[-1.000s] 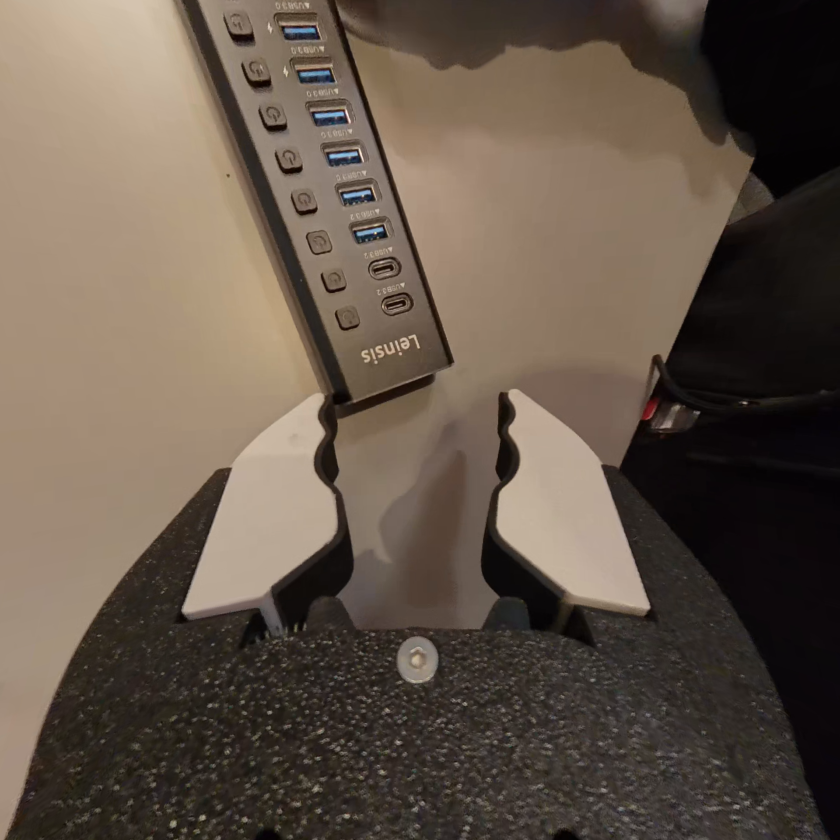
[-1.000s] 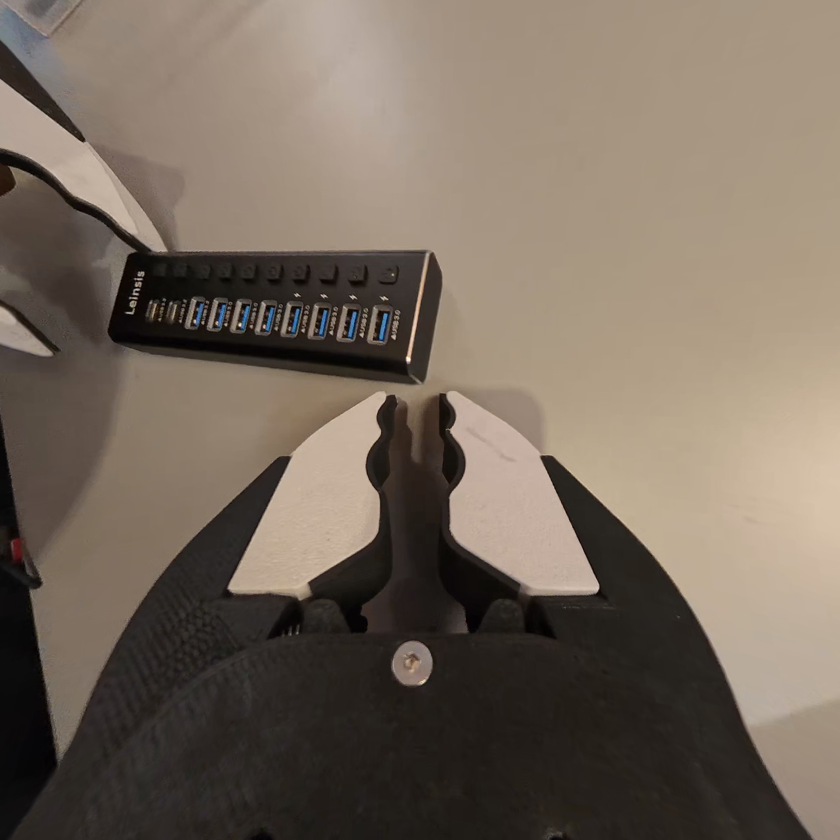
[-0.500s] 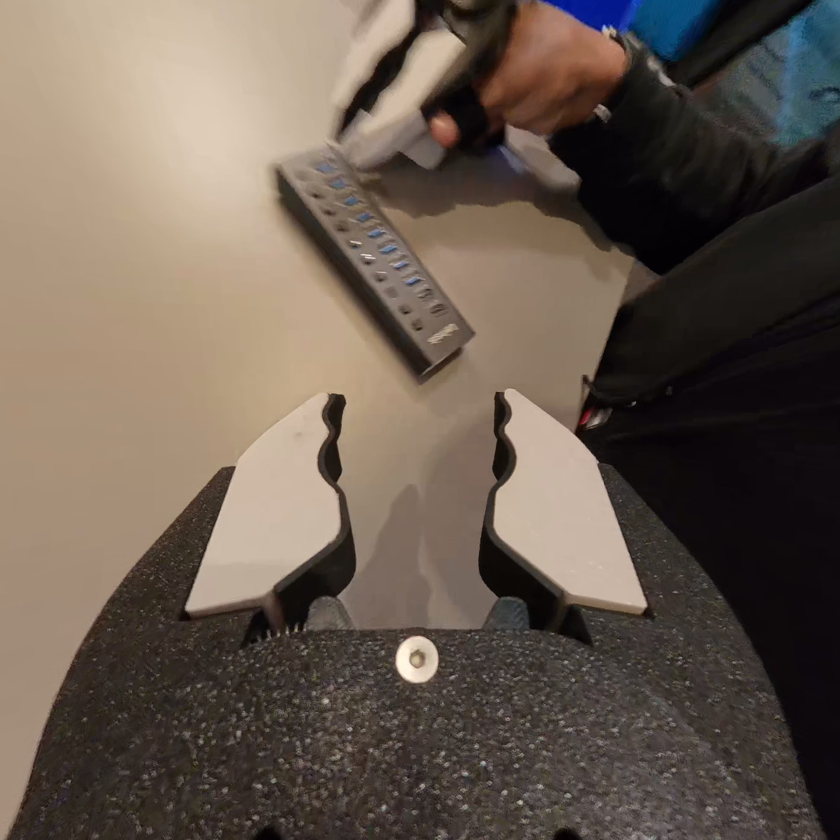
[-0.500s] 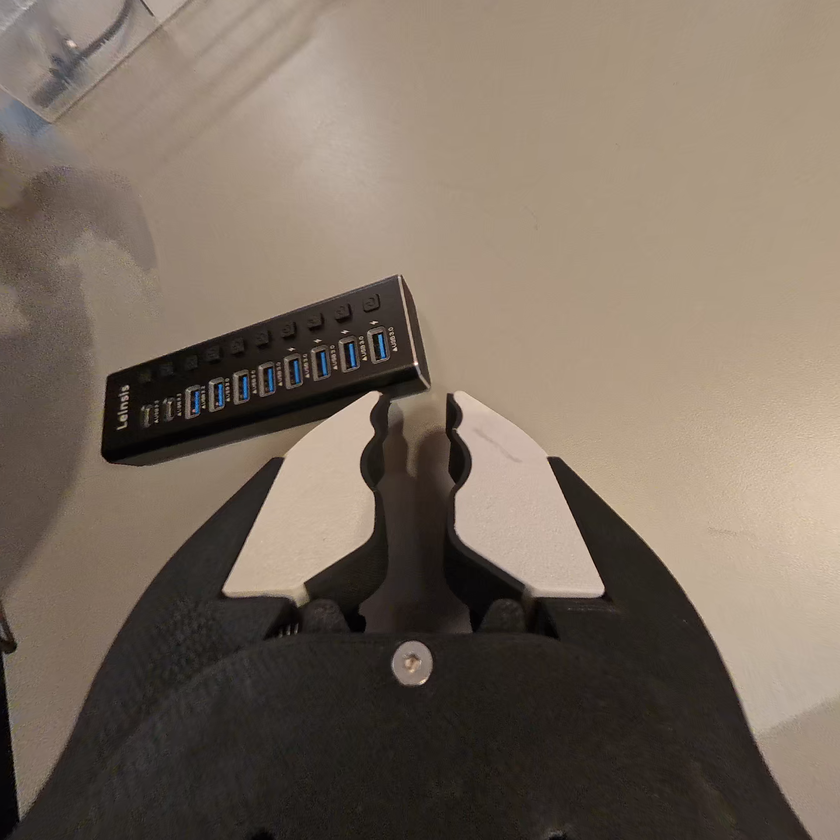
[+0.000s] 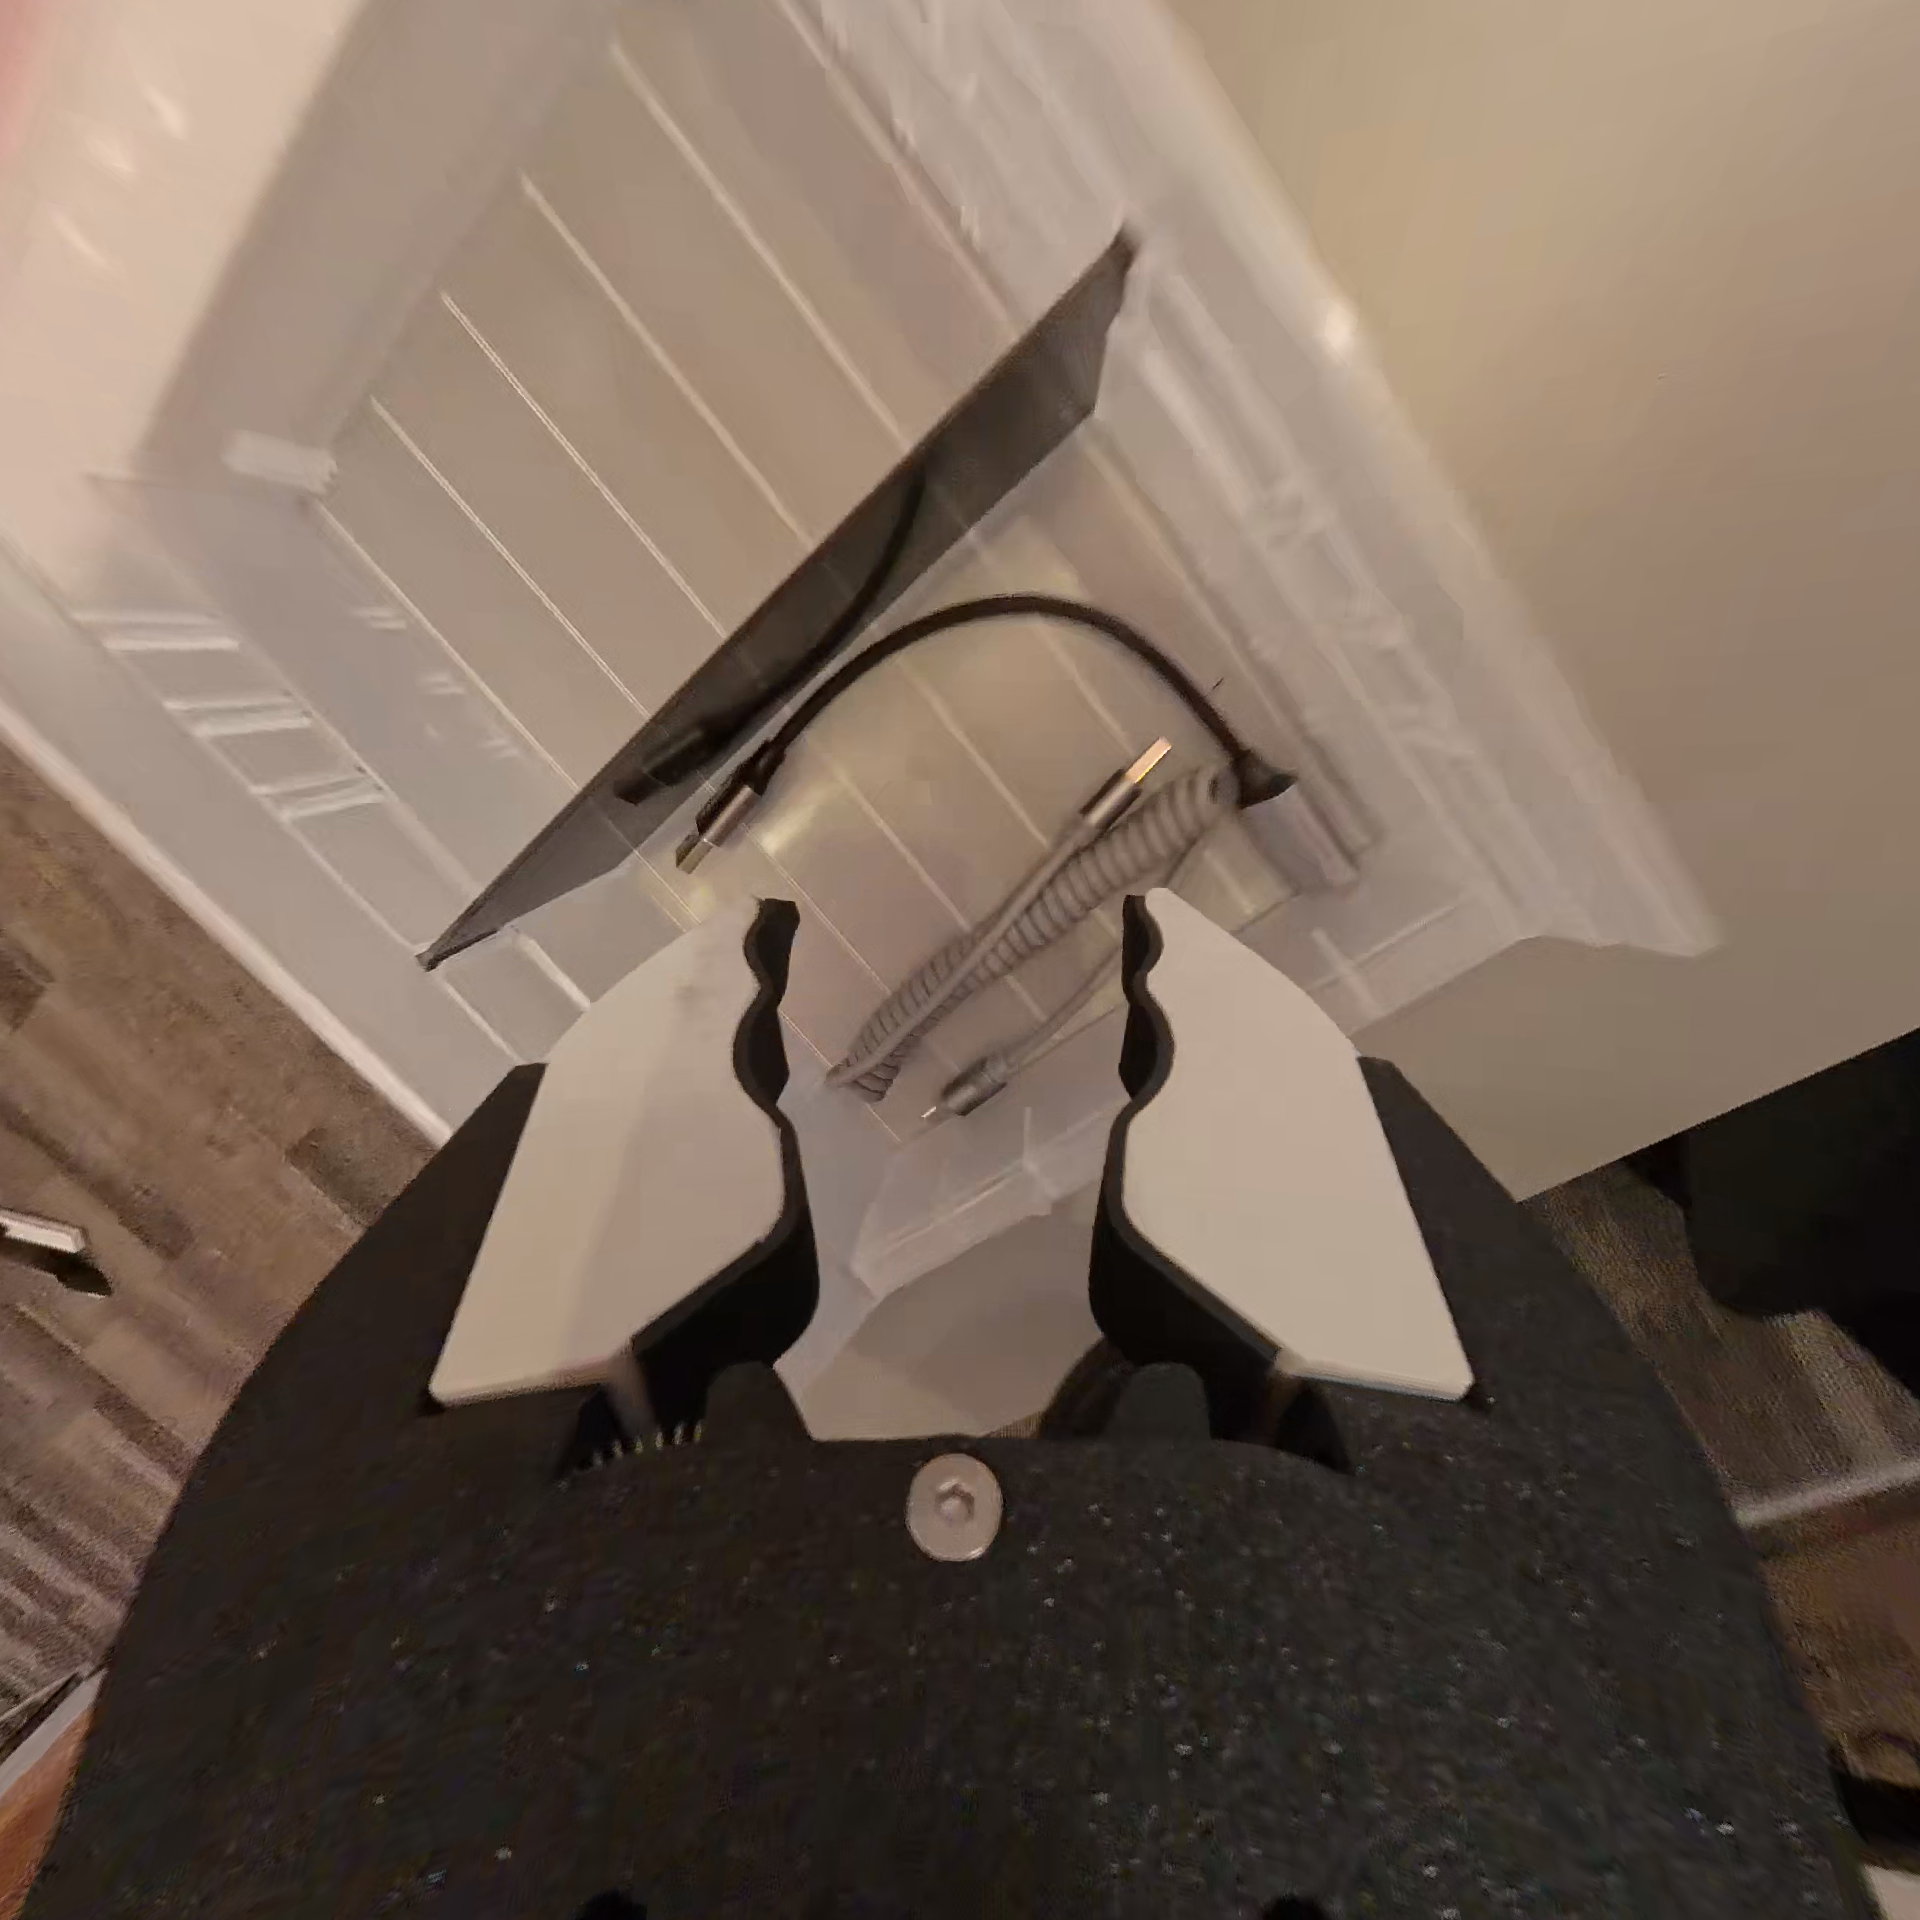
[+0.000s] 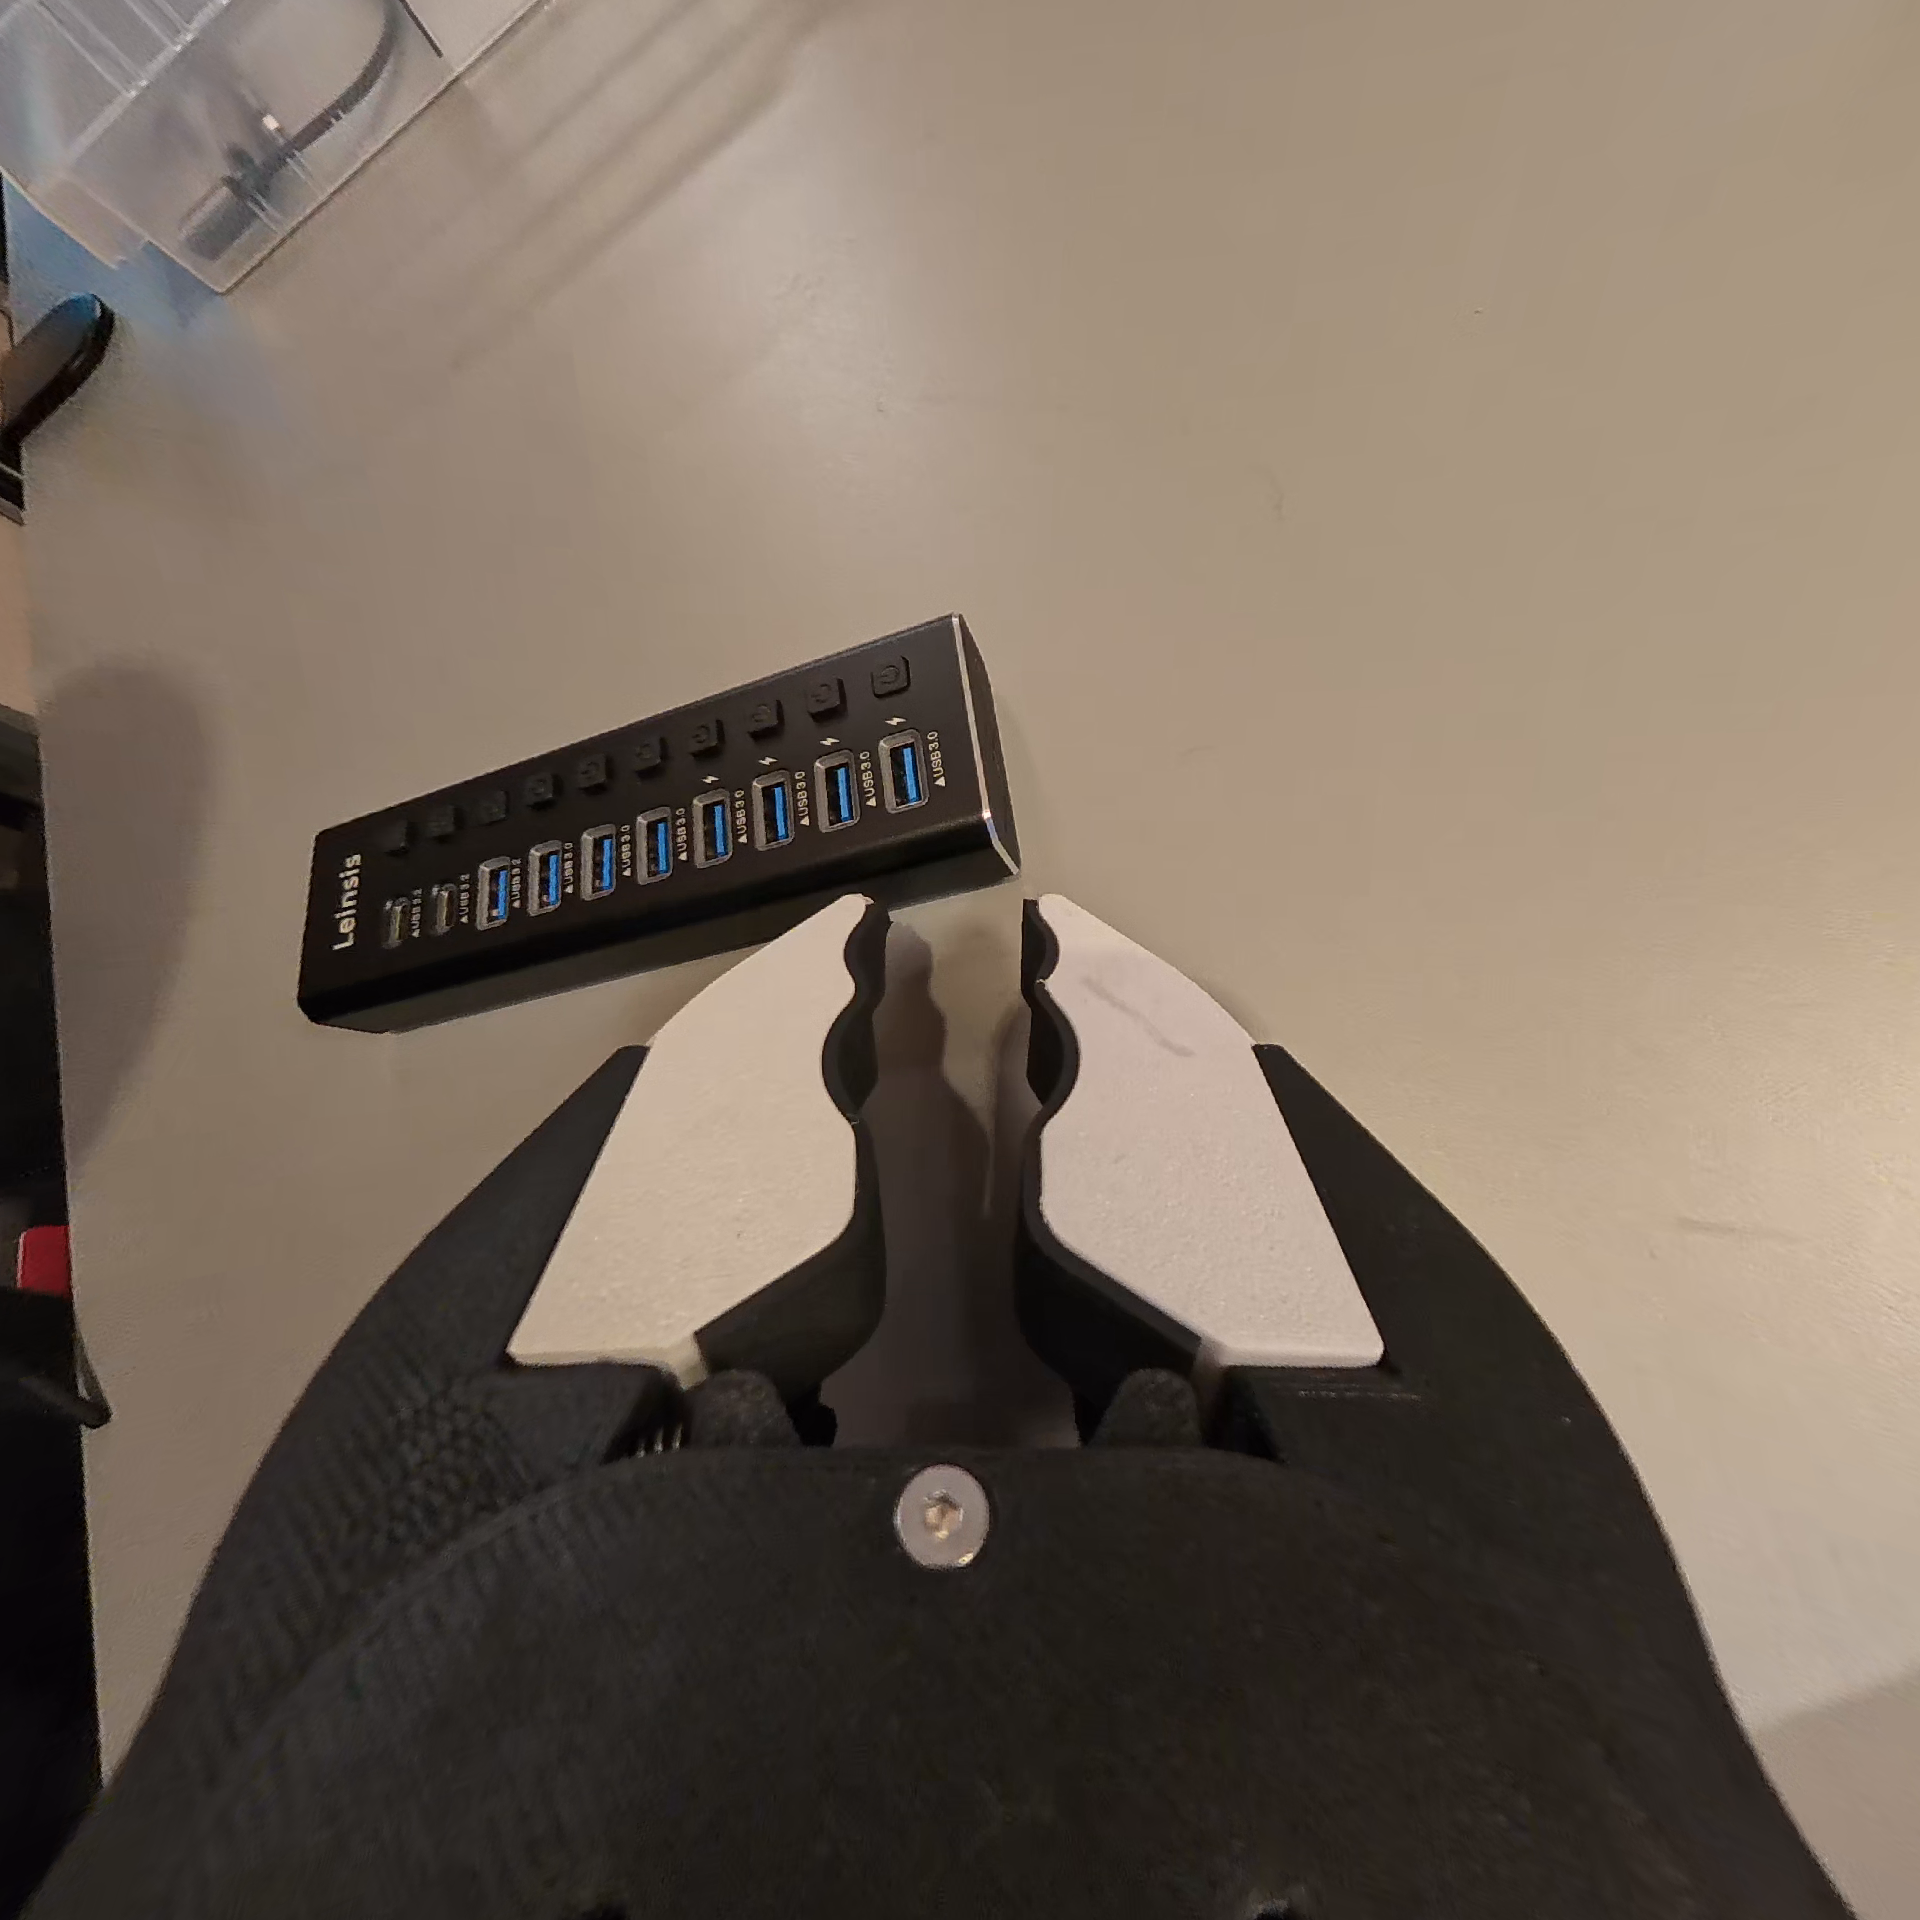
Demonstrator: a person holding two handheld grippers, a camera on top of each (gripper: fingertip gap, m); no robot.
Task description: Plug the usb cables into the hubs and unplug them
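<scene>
Hub (image 6: 655, 831) dark brushed metal; bin (image 5: 1247, 582) clear glossy plastic; coiled cable (image 5: 1039, 925) grey; table (image 6: 1351, 416) matt, smooth.

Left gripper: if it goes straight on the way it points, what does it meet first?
Probably the clear plastic box, with the coiled grey cable inside on that line. The left gripper is open and empty; depth is unclear.
</scene>
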